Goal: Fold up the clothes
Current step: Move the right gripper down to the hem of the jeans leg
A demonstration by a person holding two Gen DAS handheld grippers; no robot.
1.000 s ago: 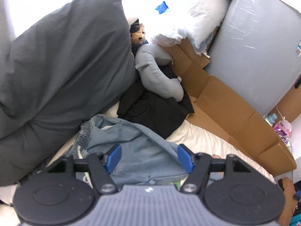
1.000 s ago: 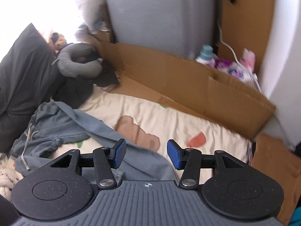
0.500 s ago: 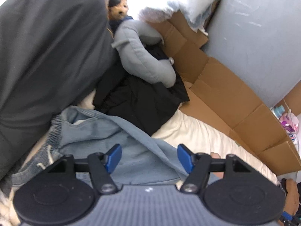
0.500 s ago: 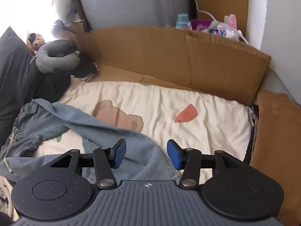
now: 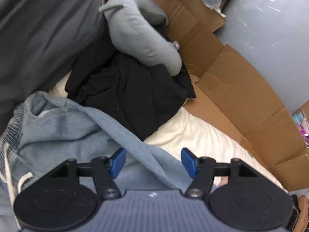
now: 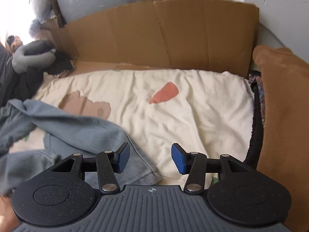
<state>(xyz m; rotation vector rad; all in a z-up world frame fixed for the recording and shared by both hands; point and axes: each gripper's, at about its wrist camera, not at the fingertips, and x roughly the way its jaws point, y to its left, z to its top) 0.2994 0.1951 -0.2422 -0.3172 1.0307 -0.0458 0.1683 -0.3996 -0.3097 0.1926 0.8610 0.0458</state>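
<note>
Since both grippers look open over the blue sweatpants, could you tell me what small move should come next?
Probably lower the right gripper and close it on the ribbed cuff of the blue sweatpants. The cuff lies loose on the cream blanket between the open jaws; the left gripper is open too.

Sweatpants [image 5: 63, 133] crumpled on the bedsheet [image 6: 173, 112], before a heap of clothing [image 5: 131, 96]; neck pillow [image 5: 143, 36] atop that heap; cardboard [image 6: 164, 36] behind the sheet.
</note>
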